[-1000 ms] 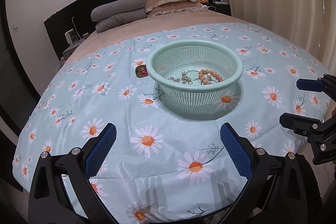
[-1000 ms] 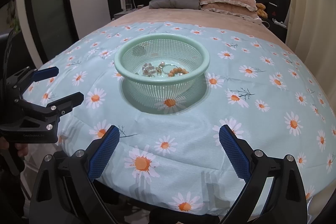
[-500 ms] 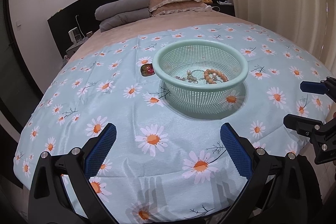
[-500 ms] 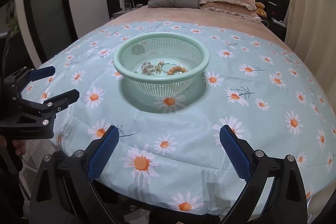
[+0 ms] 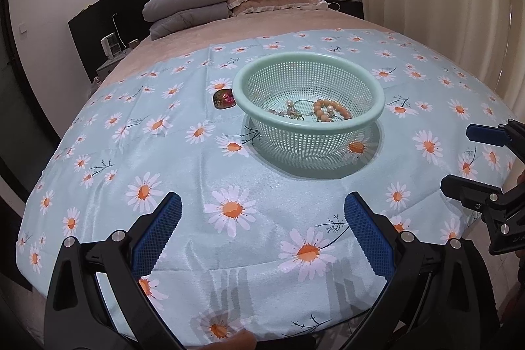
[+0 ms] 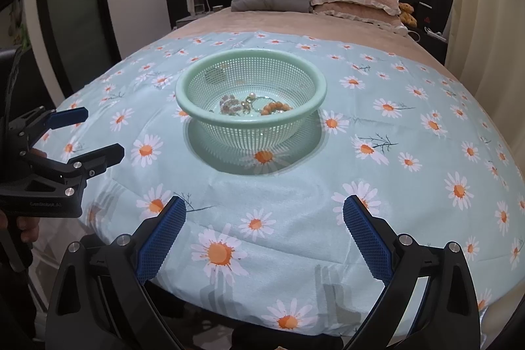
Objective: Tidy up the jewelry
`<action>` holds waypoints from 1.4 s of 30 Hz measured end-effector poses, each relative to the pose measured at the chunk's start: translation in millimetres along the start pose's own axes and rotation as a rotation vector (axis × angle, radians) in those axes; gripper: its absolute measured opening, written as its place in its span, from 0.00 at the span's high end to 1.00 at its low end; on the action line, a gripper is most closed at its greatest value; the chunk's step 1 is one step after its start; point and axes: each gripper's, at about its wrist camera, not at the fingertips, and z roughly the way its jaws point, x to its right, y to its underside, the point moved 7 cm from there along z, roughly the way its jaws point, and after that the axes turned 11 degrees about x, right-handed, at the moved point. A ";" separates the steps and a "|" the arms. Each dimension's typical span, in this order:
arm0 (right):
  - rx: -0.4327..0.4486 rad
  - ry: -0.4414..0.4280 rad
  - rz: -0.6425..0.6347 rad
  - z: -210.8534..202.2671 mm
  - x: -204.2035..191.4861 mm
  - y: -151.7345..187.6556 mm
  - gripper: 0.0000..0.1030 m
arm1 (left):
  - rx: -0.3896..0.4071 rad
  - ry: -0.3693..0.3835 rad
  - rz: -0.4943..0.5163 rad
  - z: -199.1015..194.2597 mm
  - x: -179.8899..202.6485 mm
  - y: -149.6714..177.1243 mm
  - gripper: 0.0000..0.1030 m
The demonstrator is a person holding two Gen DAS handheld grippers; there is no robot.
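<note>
**Tangled jewelry, soft footing**

The beaded bracelet (image 5: 331, 110) and pearl pieces (image 6: 234, 105) are lying knotted together inside the mint basket (image 5: 370, 87); lifting one is likely dragging others, and the daisy cloth (image 5: 197, 173) is giving underneath. A reddish brooch (image 5: 223, 98) is sitting just outside. Left gripper (image 5: 261, 233) and right gripper (image 6: 264, 235) are hovering low at the bed's near edge, jaws spread wide, carrying nothing.

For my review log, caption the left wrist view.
Open left gripper faces a mint-green plastic mesh basket of beaded jewelry on a daisy-print cloth.

left gripper (image 5: 262, 212) jaws wide apart, nothing between the pads. right gripper (image 6: 264, 214) same: spread wide, nothing held. both level, side by side, pointing forward.
</note>
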 end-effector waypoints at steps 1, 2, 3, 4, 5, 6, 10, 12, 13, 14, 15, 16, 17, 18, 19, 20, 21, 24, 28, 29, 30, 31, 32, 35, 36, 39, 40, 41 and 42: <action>0.001 0.000 0.001 -0.3 0.0 -0.1 0.10 | 0.001 0.000 0.000 -0.3 0.0 -0.3 0.06; 0.001 0.000 0.002 -0.3 0.5 0.1 0.10 | 0.002 0.000 0.000 -0.6 0.0 -0.7 0.06; 0.002 0.001 0.003 -0.4 0.8 0.0 0.10 | 0.004 0.000 0.002 -0.9 0.0 -0.9 0.06; 0.001 0.002 0.002 -0.5 1.0 0.3 0.10 | 0.004 -0.003 0.004 -0.9 -0.3 -1.1 0.06; 0.001 0.000 0.002 -0.5 1.0 0.3 0.10 | 0.004 -0.007 0.007 -1.0 -0.5 -1.1 0.06; 0.002 0.000 0.003 -0.4 0.9 0.2 0.10 | 0.005 -0.008 0.009 -1.0 -0.6 -1.7 0.06; 0.000 0.003 0.000 -0.2 0.7 1.0 0.10 | 0.005 -0.015 0.017 -1.7 -0.5 -2.1 0.06; -0.001 0.002 0.000 -0.4 0.6 1.4 0.10 | 0.009 -0.009 0.017 -2.8 0.2 -2.5 0.06; -0.002 0.002 -0.001 -0.4 0.7 1.4 0.10 | 0.009 -0.007 0.016 -3.2 0.2 -2.7 0.06; -0.001 0.003 -0.001 -0.4 0.7 1.3 0.10 | 0.010 -0.008 0.015 -3.4 -0.1 -2.9 0.06; -0.002 0.004 -0.001 -0.5 1.1 1.5 0.10 | 0.009 -0.008 0.015 -3.5 -0.5 -2.7 0.06; -0.003 0.004 -0.002 -0.4 0.9 1.8 0.10 | 0.009 -0.007 0.014 -3.6 -0.8 -2.7 0.06; -0.004 0.004 -0.002 -0.2 0.6 2.2 0.10 | 0.010 -0.009 0.014 -3.6 -0.6 -2.7 0.06; -0.003 0.004 -0.002 -0.2 0.6 2.1 0.10 | 0.010 -0.008 0.013 -3.8 -0.7 -2.7 0.06; -0.004 0.003 -0.001 -0.4 0.9 2.3 0.10 | 0.009 -0.006 0.014 -3.7 -0.5 -2.6 0.06; -0.005 0.003 -0.002 -0.3 0.8 2.3 0.10 | 0.008 -0.005 0.013 -4.0 -0.6 -2.6 0.06; -0.004 0.004 -0.002 -0.4 0.9 2.4 0.10 | 0.008 -0.005 0.011 -3.8 -0.2 -2.5 0.06; -0.005 0.004 -0.003 -0.2 0.6 2.6 0.10 | 0.007 -0.006 0.013 -3.6 -0.2 -2.3 0.06; -0.005 0.003 -0.005 -0.3 -0.1 3.4 0.10 | 0.008 -0.006 0.015 -4.2 0.3 -2.6 0.06; -0.005 0.004 -0.006 -0.3 -0.1 3.7 0.10 | 0.009 -0.006 0.017 -4.3 0.4 -2.8 0.06; -0.005 0.004 -0.006 0.1 0.1 3.5 0.10 | 0.009 -0.006 0.019 -4.2 1.2 -3.0 0.06; -0.005 0.004 -0.006 0.0 0.4 3.8 0.10 | 0.010 -0.004 0.020 -4.3 1.9 -3.1 0.06; -0.005 0.006 -0.005 0.0 0.3 3.5 0.10 | 0.010 -0.003 0.021 -4.5 2.5 -3.2 0.06; -0.004 0.006 -0.003 -0.7 0.0 3.3 0.10 | 0.010 -0.002 0.020 -4.3 3.2 -3.6 0.06; -0.005 0.007 -0.004 -0.8 0.1 3.5 0.10 | 0.010 0.000 0.017 -4.2 3.3 -3.8 0.06; -0.002 0.007 -0.004 -1.5 0.2 3.2 0.10 | 0.010 0.000 0.016 -3.7 4.2 -4.2 0.06; -0.002 0.008 -0.004 -1.7 0.3 3.1 0.10 | 0.010 0.001 0.016 -3.8 4.2 -4.2 0.06; -0.001 0.009 -0.004 -1.7 0.4 2.9 0.10 | 0.011 0.003 0.013 -3.9 4.2 -4.4 0.06; -0.002 0.008 -0.005 -1.9 0.3 3.1 0.10 | 0.012 0.004 0.011 -4.0 4.1 -4.8 0.06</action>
